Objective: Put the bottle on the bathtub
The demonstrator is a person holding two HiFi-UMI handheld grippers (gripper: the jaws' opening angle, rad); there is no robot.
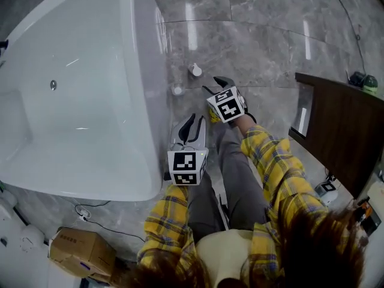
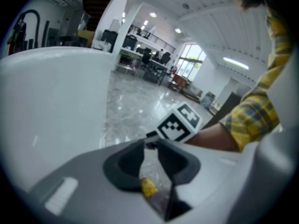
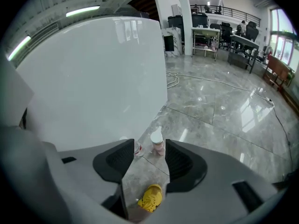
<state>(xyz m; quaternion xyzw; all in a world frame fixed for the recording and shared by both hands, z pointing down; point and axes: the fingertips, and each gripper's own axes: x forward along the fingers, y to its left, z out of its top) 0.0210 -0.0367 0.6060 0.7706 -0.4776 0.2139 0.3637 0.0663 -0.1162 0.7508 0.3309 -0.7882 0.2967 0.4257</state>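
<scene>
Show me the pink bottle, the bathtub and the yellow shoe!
pink bottle (image 3: 158, 146): right gripper view, body.
bathtub (image 3: 93, 78): right gripper view, outer wall.
yellow shoe (image 3: 150, 197): right gripper view, top.

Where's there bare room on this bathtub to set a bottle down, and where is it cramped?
The bathtub's rim on the floor side is bare all along, and so is its near end. The basin holds only the drain. Tight spot: the floor strip beside the tub, where the white-capped bottle and second bottle stand close to the right gripper.
</scene>
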